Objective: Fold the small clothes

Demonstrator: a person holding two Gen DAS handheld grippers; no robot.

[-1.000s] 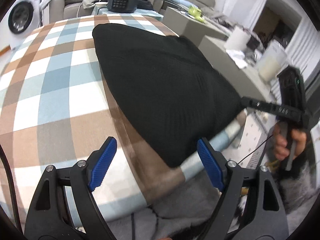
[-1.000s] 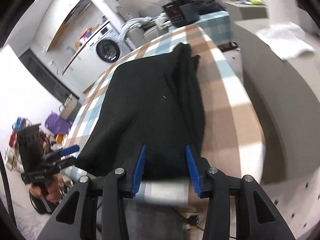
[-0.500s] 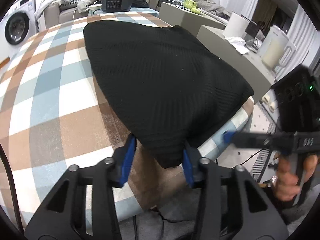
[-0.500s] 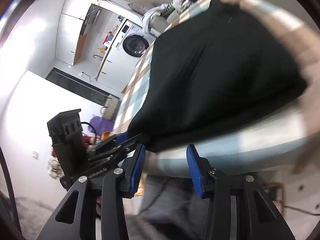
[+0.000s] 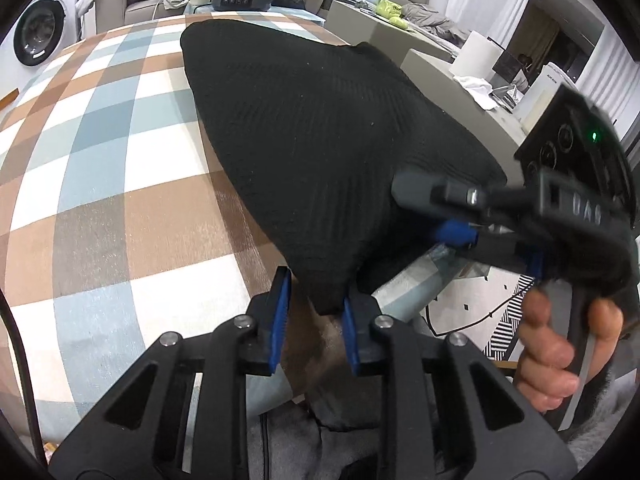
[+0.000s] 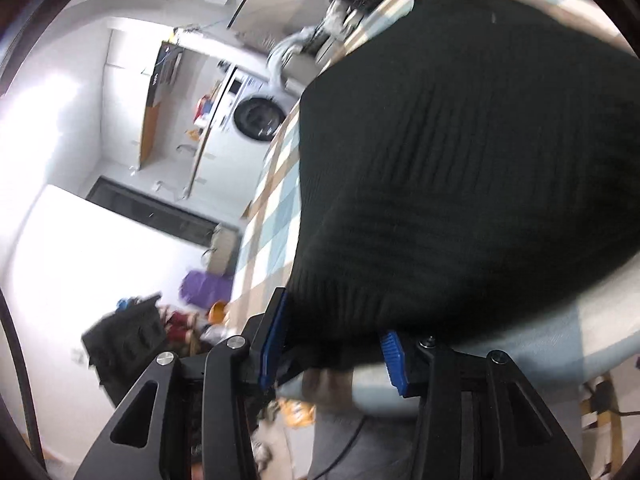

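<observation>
Checked table point(image 5: 100, 168): black knit garment point(image 5: 320, 140) lies spread on it, its near corner hanging over the table's front edge. Left gripper point(image 5: 314, 312): jaws have just been closing and now pinch that corner between the blue pads. Right gripper point(image 6: 332, 348): at the garment's edge farther right, held by a hand point(image 5: 560, 352); cloth lies between its part-open jaws, though blur leaves it unclear whether the pads press.

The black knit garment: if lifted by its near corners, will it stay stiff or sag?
The garment probably sags: its corner droops limply over the table edge. Ribbed knit likely grips, not slips.
</observation>
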